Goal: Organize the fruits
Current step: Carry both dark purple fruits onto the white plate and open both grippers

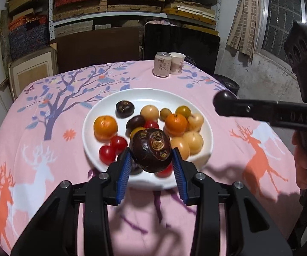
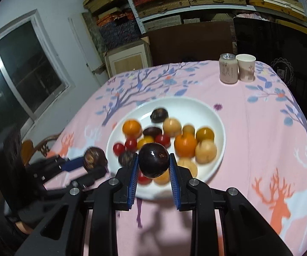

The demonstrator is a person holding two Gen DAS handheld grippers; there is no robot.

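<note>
Each gripper, left (image 1: 151,160) and right (image 2: 153,164), was clamped on a dark round fruit (image 1: 151,149) (image 2: 153,160) directly above the white plate's (image 1: 93,115) near rim.

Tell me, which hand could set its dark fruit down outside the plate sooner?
Probably the right gripper: its dark fruit already hangs past the white plate rim, over pink cloth. The left gripper holds its fruit above the plate.

The drink can (image 1: 162,64) near the desk's far edge carries vertical Chinese characters under a round emblem, too small to read with certainty. The paper cup (image 1: 177,63) just beside it shows faint characters, also illegible. The right gripper's arm (image 1: 289,117) bears embossed letters, seemingly "OAS".
</note>
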